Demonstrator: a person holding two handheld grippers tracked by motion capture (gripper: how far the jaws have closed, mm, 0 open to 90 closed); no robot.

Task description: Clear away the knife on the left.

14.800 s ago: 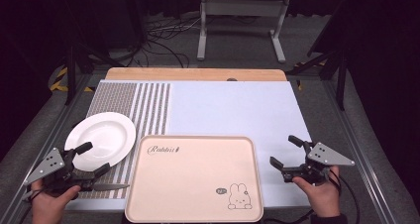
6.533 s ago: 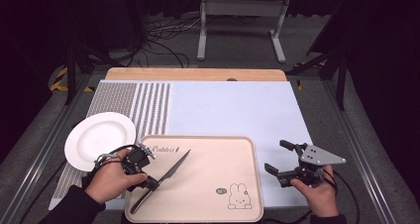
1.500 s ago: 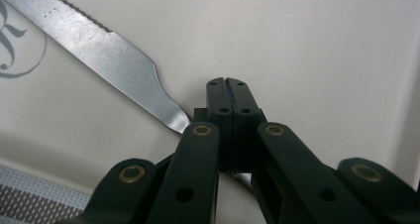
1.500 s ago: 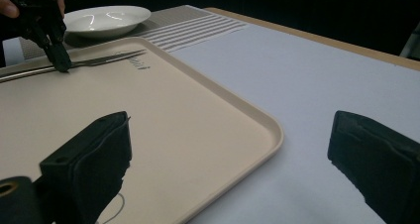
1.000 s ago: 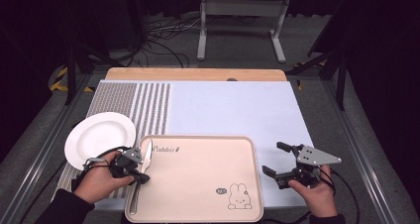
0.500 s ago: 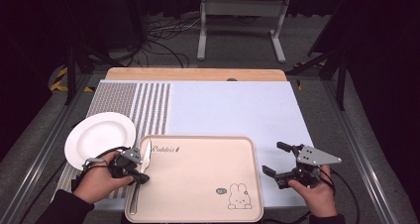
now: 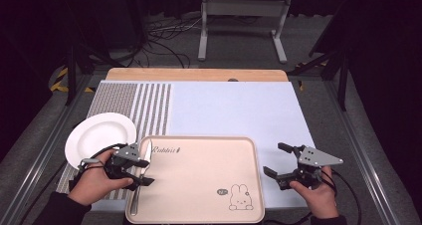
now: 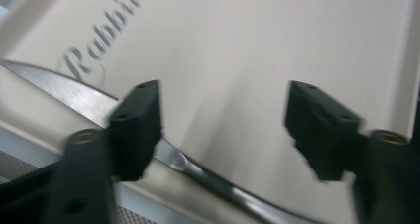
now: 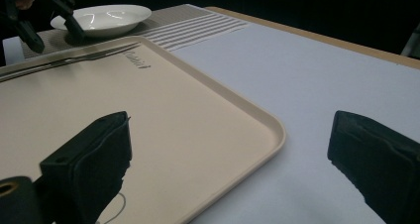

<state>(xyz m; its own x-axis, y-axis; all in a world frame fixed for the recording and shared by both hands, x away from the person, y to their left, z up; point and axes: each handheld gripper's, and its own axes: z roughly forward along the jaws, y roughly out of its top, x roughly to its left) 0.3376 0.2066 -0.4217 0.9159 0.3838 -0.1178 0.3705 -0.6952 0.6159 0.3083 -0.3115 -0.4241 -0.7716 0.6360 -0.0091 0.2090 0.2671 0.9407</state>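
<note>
1. Left gripper [image 7: 142,171] having just been opening its jaws, now wide, nothing pressed between.
2. Knife [image 7: 141,171] lying along left edge of tray [image 7: 199,185], just under the jaws.
3. Right gripper [image 7: 274,160] hovering wide open.

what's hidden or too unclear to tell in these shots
- Knife, high view: the left gripper covers its middle, so contact with the fingers is unclear.
- Knife handle, left gripper view: cut off by the bottom edge; motion blur hides the blade's edge detail.
- Tray near rim, high view: cut off by the bottom edge.
- Small mark beside the rabbit drawing, high view: too small to read.
</note>
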